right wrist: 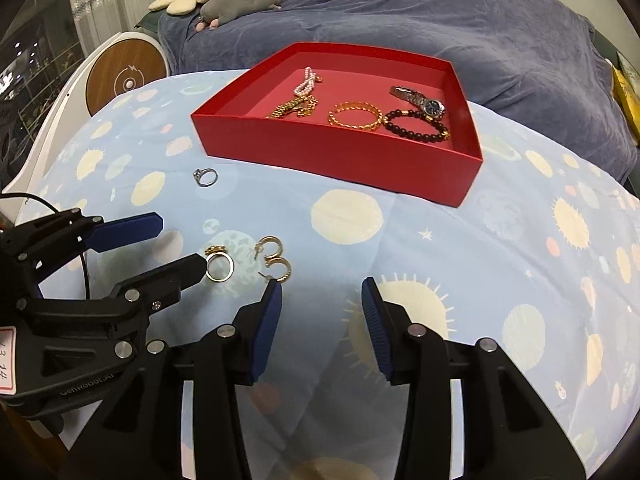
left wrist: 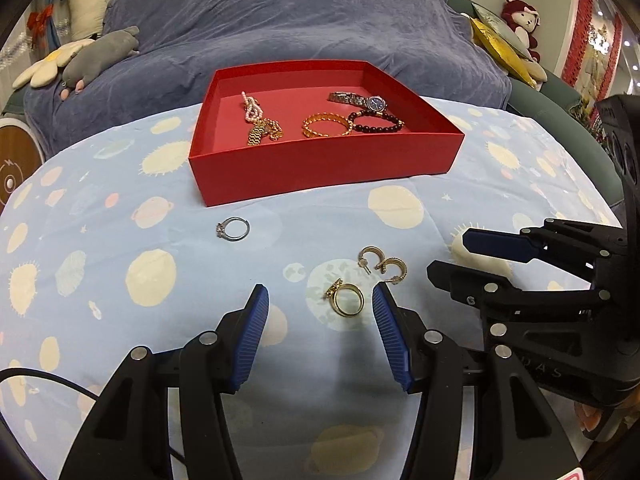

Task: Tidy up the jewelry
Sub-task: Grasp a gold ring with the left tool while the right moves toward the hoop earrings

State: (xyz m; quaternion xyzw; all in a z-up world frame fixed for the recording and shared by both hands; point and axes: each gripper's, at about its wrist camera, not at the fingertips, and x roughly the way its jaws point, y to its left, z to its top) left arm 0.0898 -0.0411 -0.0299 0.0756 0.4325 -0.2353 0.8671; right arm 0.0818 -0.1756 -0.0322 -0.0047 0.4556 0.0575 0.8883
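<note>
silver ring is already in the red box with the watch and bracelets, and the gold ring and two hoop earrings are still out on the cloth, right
Not quite. The silver ring is not in the red box; the left wrist view shows it lying on the cloth in front of the box. The watch and bracelets are inside, and the gold ring and two hoop earrings are still out on the cloth.

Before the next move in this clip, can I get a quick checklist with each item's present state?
1. Left hand-held gripper open, nothing held: ok.
2. Gold ring lies between its fingers, untouched: ok.
3. Right hand-held gripper open and empty: ok.
4. Right hand-held gripper lined up on the hoop earrings: not ok, they lie off its left fingertip.
5. Red box has free floor space: ok.
6. Silver ring is outside the box: not ok.
</note>
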